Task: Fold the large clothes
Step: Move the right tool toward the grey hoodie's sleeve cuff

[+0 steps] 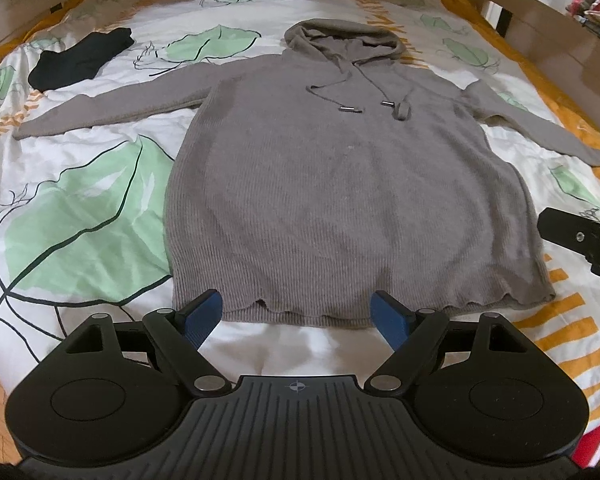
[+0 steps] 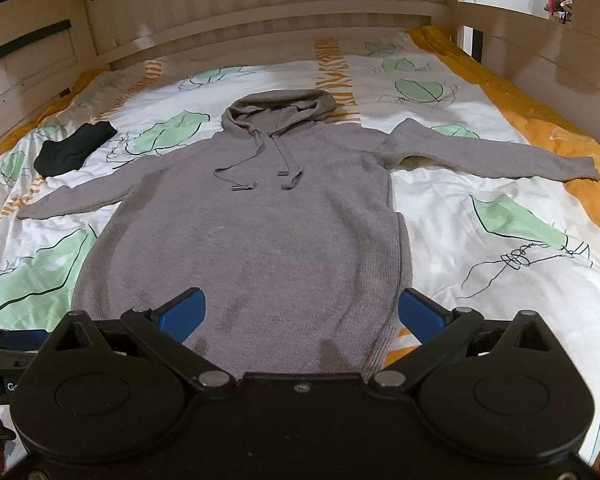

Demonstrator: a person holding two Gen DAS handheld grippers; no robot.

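A large grey knit hoodie (image 1: 340,184) lies flat, front up, on the bed, hood at the far end, both sleeves spread out to the sides; it also shows in the right wrist view (image 2: 260,240). My left gripper (image 1: 298,314) is open and empty, just above the hoodie's bottom hem, left of its middle. My right gripper (image 2: 302,312) is open and empty over the hem's right part, its right finger past the hoodie's side edge. The right gripper's tip shows at the right edge of the left wrist view (image 1: 580,236).
The bed has a white cover with green leaves and orange stripes (image 1: 80,208). A folded black garment (image 1: 80,58) lies at the far left; it also shows in the right wrist view (image 2: 74,150). A wooden bed frame (image 2: 260,12) rises at the far end and both sides.
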